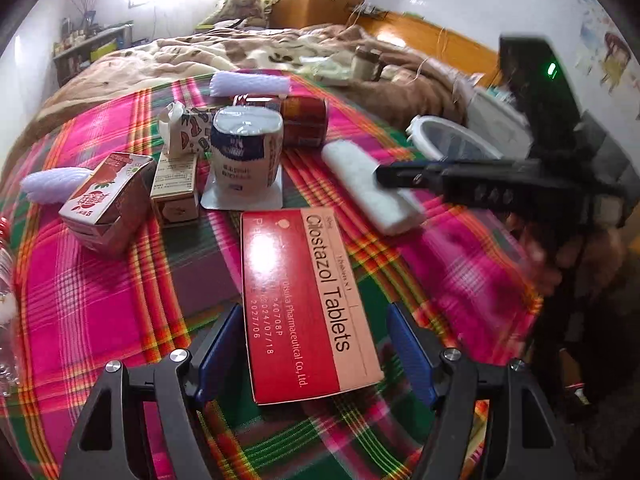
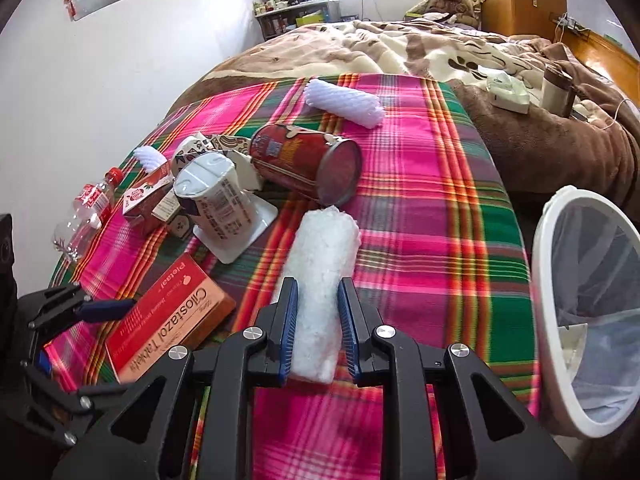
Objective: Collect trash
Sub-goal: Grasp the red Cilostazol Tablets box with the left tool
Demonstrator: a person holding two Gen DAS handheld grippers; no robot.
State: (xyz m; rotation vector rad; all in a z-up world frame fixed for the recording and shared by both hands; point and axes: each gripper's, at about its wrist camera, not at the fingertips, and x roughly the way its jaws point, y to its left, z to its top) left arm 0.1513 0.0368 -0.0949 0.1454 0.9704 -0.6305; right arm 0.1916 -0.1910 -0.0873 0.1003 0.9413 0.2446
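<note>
My right gripper (image 2: 318,330) clamped on white foam roll (image 2: 322,276), bound for bin (image 2: 560,320); left gripper (image 1: 312,354) open, straddling tablet box (image 1: 304,304), untouched.

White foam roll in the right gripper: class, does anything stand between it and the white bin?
Nothing visible does. The right gripper is shut on the white foam roll, and only bare plaid cloth lies between it and the white bin at the bed's right edge.

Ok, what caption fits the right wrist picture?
Right gripper shut on white foam roll, bin beside it.
</note>
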